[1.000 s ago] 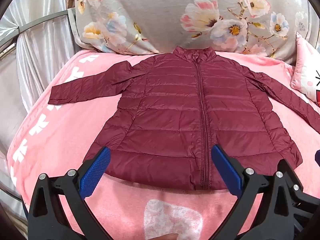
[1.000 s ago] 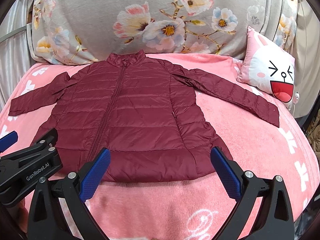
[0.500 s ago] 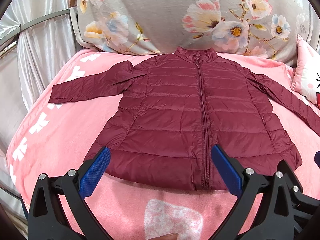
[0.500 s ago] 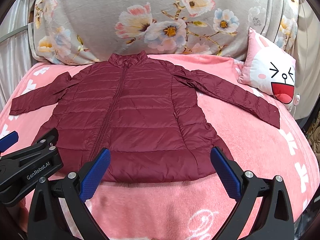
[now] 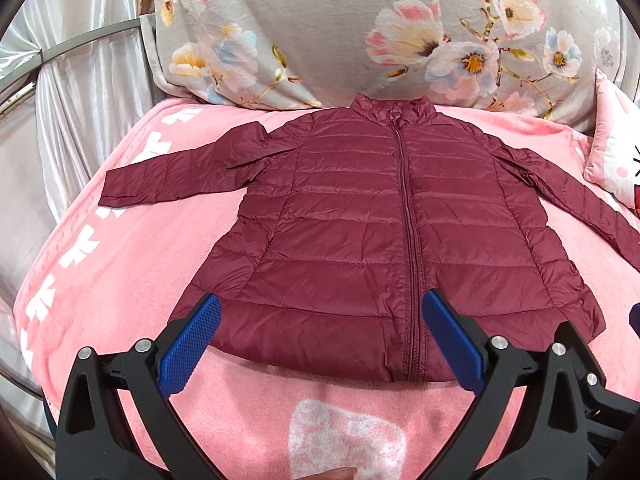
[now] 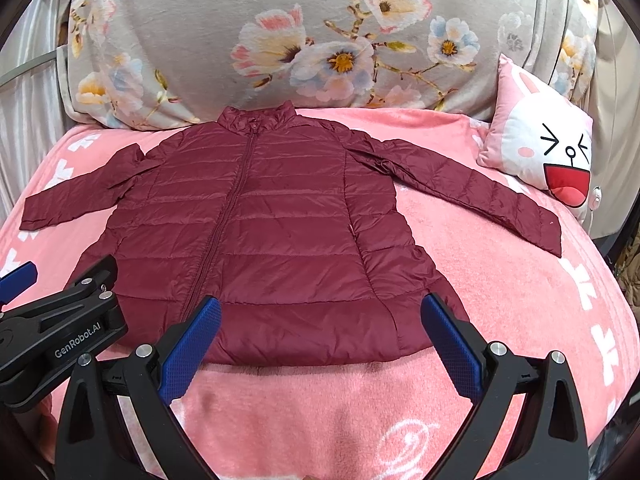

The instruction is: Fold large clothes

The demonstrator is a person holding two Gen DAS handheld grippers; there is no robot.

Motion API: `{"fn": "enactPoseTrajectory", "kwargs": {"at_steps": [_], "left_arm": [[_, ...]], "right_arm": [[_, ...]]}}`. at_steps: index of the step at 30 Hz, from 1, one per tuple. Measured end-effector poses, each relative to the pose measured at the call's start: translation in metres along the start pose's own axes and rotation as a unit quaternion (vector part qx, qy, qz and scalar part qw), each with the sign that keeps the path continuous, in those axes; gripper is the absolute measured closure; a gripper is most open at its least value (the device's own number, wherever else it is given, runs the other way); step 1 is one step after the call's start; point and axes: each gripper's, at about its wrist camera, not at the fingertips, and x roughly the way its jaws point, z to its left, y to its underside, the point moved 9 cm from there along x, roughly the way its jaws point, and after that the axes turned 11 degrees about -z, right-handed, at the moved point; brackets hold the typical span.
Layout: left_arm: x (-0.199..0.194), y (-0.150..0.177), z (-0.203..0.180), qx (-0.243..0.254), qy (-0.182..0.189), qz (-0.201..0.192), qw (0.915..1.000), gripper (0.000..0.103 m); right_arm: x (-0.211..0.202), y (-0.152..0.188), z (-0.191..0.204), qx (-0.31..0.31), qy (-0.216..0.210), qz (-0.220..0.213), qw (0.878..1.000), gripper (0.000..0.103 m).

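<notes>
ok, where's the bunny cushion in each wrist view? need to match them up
Left wrist: bunny cushion is cut off at the right edge, only its left part showing, above the jacket's sleeve.
Right wrist: the cushion is fully visible, upper right, past the sleeve cuff.
Shared landmark: the jacket collar against the floral pillow.

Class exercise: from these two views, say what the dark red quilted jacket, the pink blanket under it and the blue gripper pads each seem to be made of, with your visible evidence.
Dark red quilted jacket: probably thin nylon or polyester shell, given its slight sheen, fine crinkles and stitched puffy channels.
Pink blanket: likely fleece or plush; matte, fuzzy nap.
Blue gripper pads: seemingly rubber or soft plastic, with a dotted grip texture.
</notes>
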Motion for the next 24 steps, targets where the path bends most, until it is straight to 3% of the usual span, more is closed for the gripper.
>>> {"fn": "enactPoseTrajectory", "kwargs": {"at_steps": [24], "left_arm": [[0.0026,0.0013,0.0047,-0.007,0.004,0.006,0.9999,0.005]], "right_arm": [[0.0019,0.0015,0.0007,0.001,-0.004,0.002,1.000,0.005]]}}
